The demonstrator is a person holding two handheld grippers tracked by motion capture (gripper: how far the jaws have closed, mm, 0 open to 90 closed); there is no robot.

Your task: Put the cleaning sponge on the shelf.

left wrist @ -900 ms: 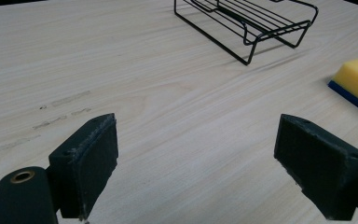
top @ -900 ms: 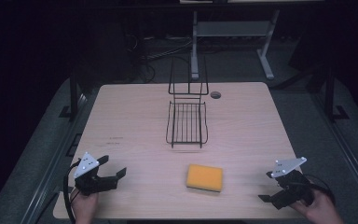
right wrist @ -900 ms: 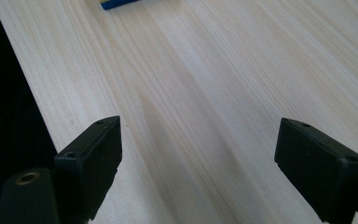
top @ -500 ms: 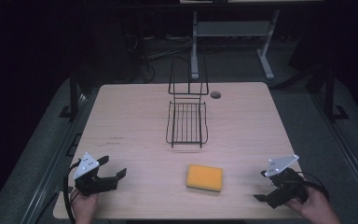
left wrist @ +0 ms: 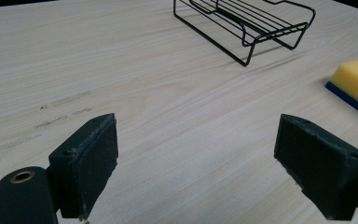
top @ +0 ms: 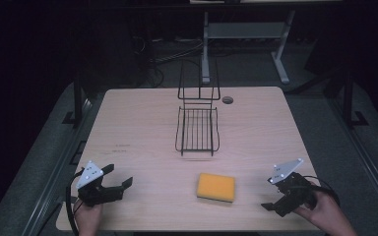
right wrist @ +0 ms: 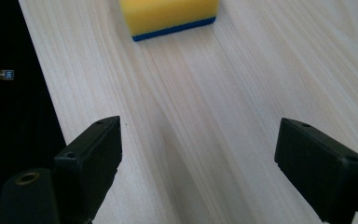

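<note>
My left gripper [top: 114, 184] rests low at the near left of the worktop [top: 142, 128], its jaws spread wide and holding nothing. My right gripper [top: 271, 203] sits at the near right – also wide apart, empty – with my hand [top: 325, 214] behind it.

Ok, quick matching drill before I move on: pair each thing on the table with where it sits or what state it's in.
Things:
1. sponge
2. wire rack
3. left tool
4. cable hole

Places or states:
a. far edge of the table, right of the rack
b. open, near left corner
c. middle of the table, holding nothing
d. flat between the two tools, yellow side up

Pairs: 1-d, 2-c, 3-b, 4-a
</note>
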